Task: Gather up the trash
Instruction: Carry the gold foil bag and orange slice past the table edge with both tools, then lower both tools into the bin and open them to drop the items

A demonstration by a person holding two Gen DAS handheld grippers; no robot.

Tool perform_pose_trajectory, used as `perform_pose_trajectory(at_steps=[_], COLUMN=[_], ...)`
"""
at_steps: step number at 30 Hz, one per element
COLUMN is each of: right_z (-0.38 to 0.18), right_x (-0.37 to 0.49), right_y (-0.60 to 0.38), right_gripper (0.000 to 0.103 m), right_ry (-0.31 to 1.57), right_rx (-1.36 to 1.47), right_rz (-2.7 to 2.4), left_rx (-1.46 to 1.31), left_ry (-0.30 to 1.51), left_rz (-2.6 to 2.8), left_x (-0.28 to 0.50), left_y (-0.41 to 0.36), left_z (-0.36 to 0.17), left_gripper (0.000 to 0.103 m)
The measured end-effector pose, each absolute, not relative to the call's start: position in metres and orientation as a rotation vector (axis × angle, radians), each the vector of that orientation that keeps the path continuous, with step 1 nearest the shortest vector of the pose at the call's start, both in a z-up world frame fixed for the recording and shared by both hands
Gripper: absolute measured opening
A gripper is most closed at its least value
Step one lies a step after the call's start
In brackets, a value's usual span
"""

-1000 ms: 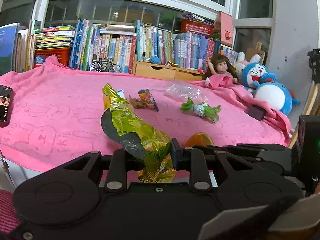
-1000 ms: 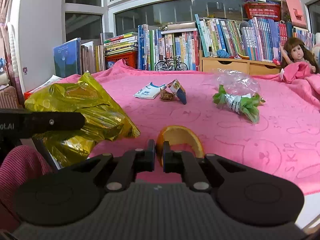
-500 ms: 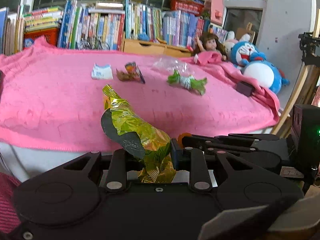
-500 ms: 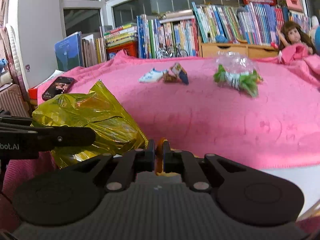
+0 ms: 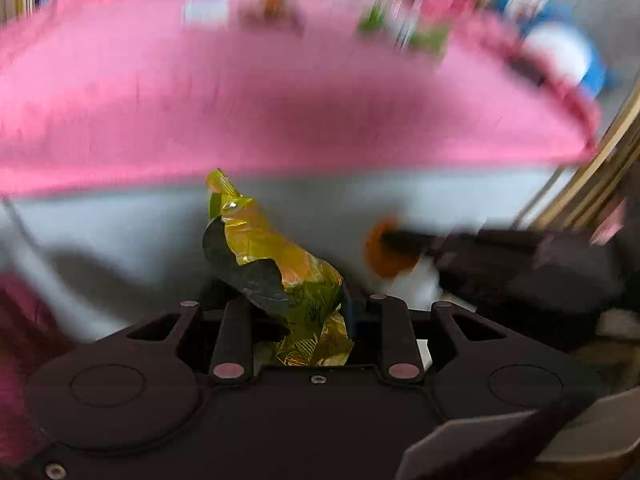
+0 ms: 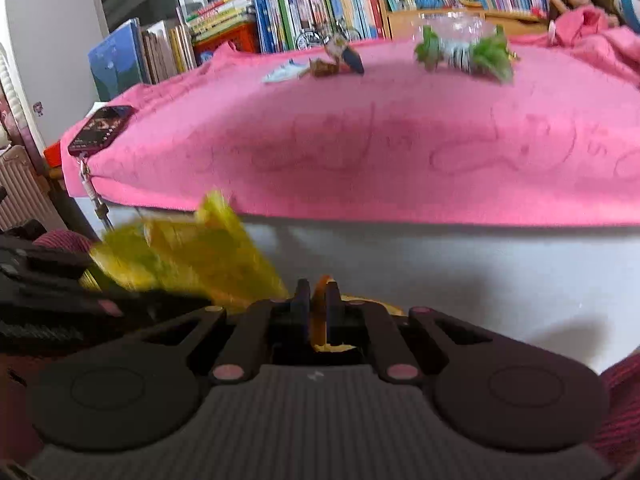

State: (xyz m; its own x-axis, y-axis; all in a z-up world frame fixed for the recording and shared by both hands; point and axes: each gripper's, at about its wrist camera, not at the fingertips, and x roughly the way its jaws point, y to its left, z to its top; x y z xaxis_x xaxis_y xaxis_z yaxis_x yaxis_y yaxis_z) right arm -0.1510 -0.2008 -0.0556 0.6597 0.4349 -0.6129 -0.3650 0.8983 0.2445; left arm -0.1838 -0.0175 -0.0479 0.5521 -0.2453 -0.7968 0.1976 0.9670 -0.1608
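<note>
My left gripper (image 5: 296, 304) is shut on a crumpled yellow-green foil snack bag (image 5: 276, 264), which sticks up from its jaws below the table's front edge. My right gripper (image 6: 318, 300) is shut on an orange peel (image 6: 322, 312), held thin between the pads; the same orange peel (image 5: 384, 252) shows blurred at the right of the left wrist view. The foil bag (image 6: 192, 256) appears blurred at the left of the right wrist view. On the pink cloth (image 6: 360, 140) lie a green-and-white wrapper (image 6: 464, 54), a small dark wrapper (image 6: 344, 60) and a pale flat packet (image 6: 282, 74).
A phone (image 6: 100, 128) lies at the cloth's left corner. Books (image 6: 320, 4), a toy bicycle and a wooden drawer box line the back; a doll (image 6: 576, 0) sits at the right. The white table front (image 6: 440, 264) hangs under the cloth.
Both grippers have sunk below the table's front edge and tilted downward, each keeping its piece of trash. The tabletop has risen in both views; the left view is now motion-blurred.
</note>
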Motion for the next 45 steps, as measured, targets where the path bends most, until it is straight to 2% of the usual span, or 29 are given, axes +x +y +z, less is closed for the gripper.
perform_pose_trajectory(at_steps=[11,24,28,31,38,41,44,45], right_z=[-0.068,-0.07,-0.07,-0.07,-0.068,-0.065,-0.052,-0.047], right_x=[-0.144,-0.139,-0.139,-0.14,-0.14,-0.141,-0.143,-0.144], right_y=[-0.199,-0.196,-0.195,-0.195,-0.198,-0.199,-0.201,-0.201], right_gripper=[0.011,0.014,0.016,0.018,0.02,0.038,0.046,0.051], right_ry=[0.782,0.797,0.797,0.796,0.79,0.778,0.724,0.702], right_rx=[0.116,0.114,0.118,0.127,0.139,0.143,0.124,0.118], right_rz=[0.447,0.447,0.443,0.44,0.427,0.419,0.411,0.41], left_rx=[-0.044,-0.035,-0.034,-0.04,-0.043,-0.044,-0.035,-0.031], left_ry=[1.097,1.122,1.119,1.116,1.115,1.098,1.047,1.02], left_rz=[-0.247,-0.252,-0.256,-0.257,-0.245,-0.245,-0.258,-0.267], left_x=[-0.165,-0.159,-0.159,-0.16,-0.159,-0.16,-0.161,-0.162], left_y=[-0.02,-0.025,-0.026,-0.026,-0.027,-0.026,-0.025,-0.024], left_z=[-0.081,-0.086,-0.085,-0.084,-0.082,-0.077,-0.062,-0.055], left_gripper=[0.025,0.025,0.043,0.051,0.058,0.058,0.061,0.062])
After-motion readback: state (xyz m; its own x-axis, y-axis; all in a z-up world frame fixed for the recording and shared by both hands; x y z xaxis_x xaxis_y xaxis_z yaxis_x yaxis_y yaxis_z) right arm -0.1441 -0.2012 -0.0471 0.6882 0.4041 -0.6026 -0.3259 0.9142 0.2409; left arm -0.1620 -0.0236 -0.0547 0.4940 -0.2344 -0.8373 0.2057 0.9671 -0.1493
